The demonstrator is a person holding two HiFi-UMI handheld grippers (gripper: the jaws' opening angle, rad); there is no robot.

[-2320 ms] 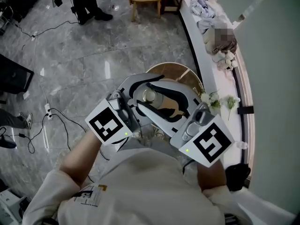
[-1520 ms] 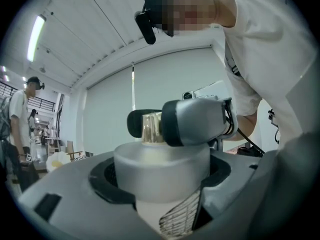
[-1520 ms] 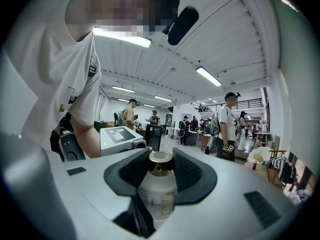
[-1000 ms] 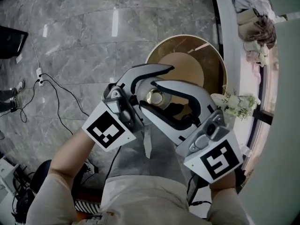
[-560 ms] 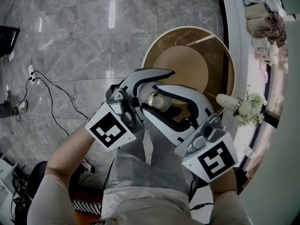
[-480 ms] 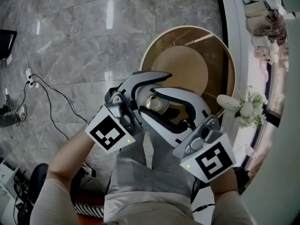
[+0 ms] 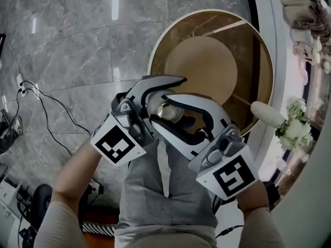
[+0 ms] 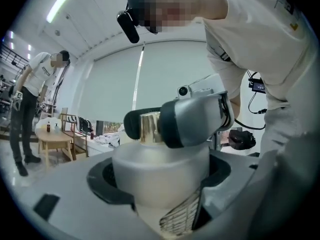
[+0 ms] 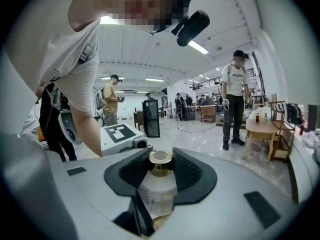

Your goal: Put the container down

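We hold the container (image 7: 166, 111) off the table between both tools. Our left gripper (image 7: 155, 98) clamps its white body between its fingers, and our right gripper (image 9: 161, 170) pinches the gold cap (image 8: 148, 127) just above them. The round wooden table (image 7: 207, 66) lies beyond the fingertips, with grey stone floor (image 7: 77, 45) to their left.
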